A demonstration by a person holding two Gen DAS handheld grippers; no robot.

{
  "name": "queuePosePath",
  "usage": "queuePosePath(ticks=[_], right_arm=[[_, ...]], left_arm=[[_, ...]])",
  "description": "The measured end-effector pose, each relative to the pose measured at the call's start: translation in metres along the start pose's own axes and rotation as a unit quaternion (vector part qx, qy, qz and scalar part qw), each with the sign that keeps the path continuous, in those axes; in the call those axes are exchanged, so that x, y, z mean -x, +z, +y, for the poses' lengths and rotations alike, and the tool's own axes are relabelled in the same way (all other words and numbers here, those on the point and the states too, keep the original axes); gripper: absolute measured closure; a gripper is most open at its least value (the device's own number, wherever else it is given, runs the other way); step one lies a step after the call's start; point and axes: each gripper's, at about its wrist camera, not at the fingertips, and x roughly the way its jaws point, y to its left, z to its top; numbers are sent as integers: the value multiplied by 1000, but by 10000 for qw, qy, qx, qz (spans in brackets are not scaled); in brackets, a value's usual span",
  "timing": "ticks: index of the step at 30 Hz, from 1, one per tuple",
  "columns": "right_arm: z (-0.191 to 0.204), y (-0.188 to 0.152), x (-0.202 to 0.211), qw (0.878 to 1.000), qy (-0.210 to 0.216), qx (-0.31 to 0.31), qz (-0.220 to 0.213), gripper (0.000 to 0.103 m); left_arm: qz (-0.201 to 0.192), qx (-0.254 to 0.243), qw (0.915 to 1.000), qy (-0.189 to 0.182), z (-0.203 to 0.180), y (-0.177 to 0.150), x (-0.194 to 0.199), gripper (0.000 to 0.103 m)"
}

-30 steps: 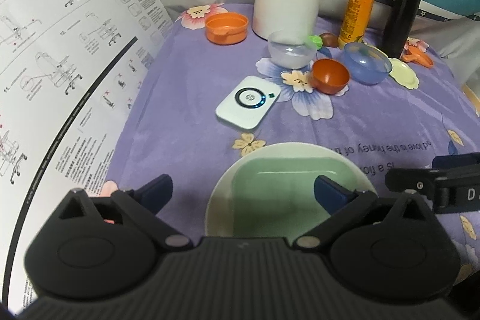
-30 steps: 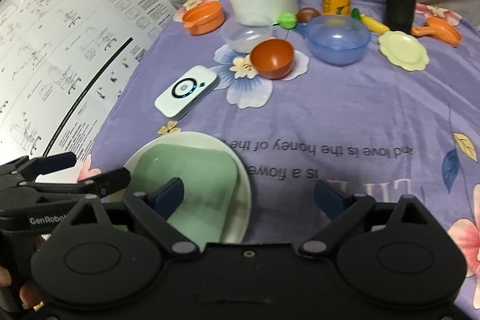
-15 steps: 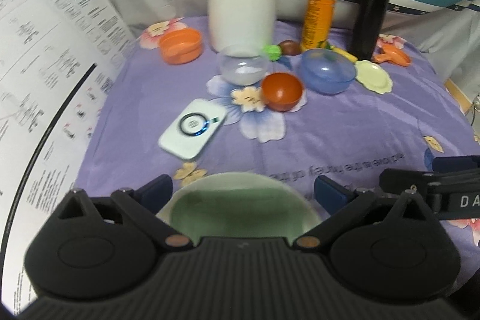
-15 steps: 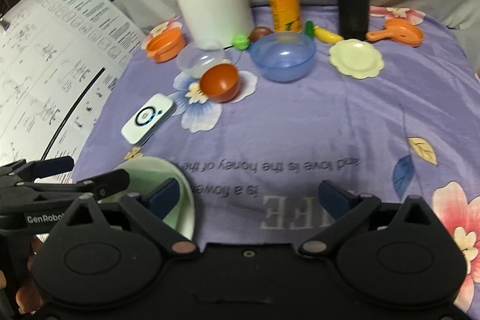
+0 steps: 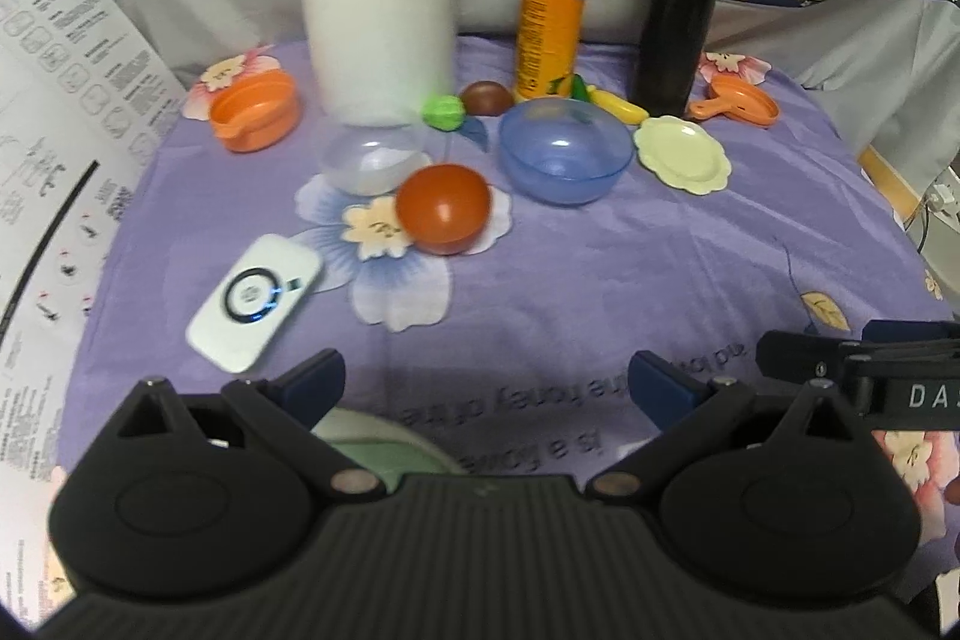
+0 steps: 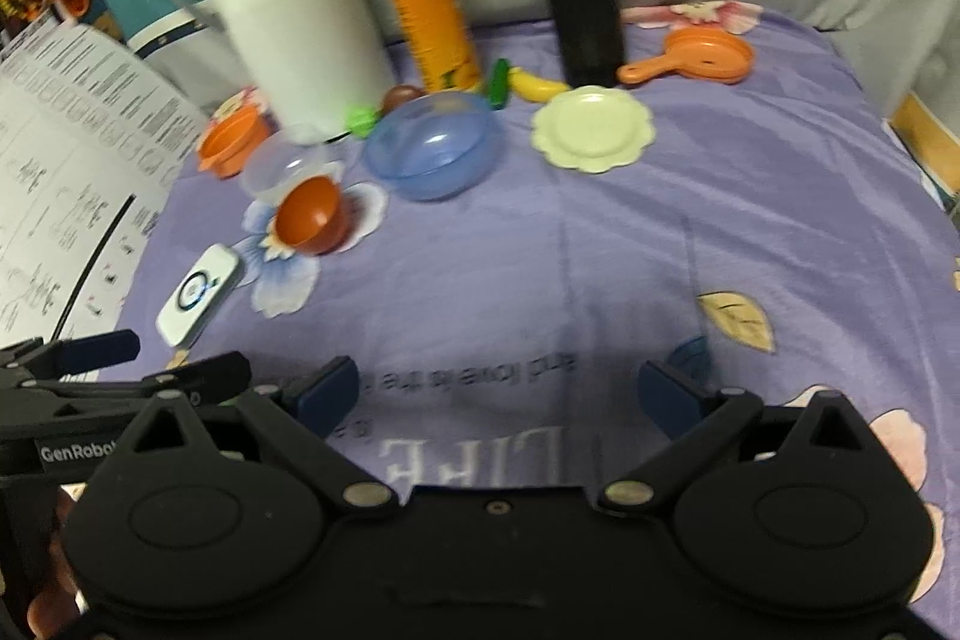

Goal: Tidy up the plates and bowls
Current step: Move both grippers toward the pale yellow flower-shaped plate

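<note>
Left hand-held gripper (image 5: 486, 382) spread wide, green plate (image 5: 384, 439) beneath, red bowl (image 5: 443, 208) ahead

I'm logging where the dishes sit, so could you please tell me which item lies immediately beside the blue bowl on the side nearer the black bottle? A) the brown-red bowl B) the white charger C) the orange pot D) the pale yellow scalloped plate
D: the pale yellow scalloped plate lies just right of the blue bowl, in front of the black bottle.
</note>
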Motion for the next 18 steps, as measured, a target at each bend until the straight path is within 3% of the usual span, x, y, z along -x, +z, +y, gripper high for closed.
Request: queuePosePath(ticks=[14, 18], right_arm=[[-78, 35, -36, 9981, -274, -559, 10, 3], [-98, 54, -50, 9978, -338, -573, -42, 11]], left_arm=[[-5, 257, 9991, -323, -59, 28, -56, 0], [-25, 363, 9988, -327, -74, 36, -76, 0]])
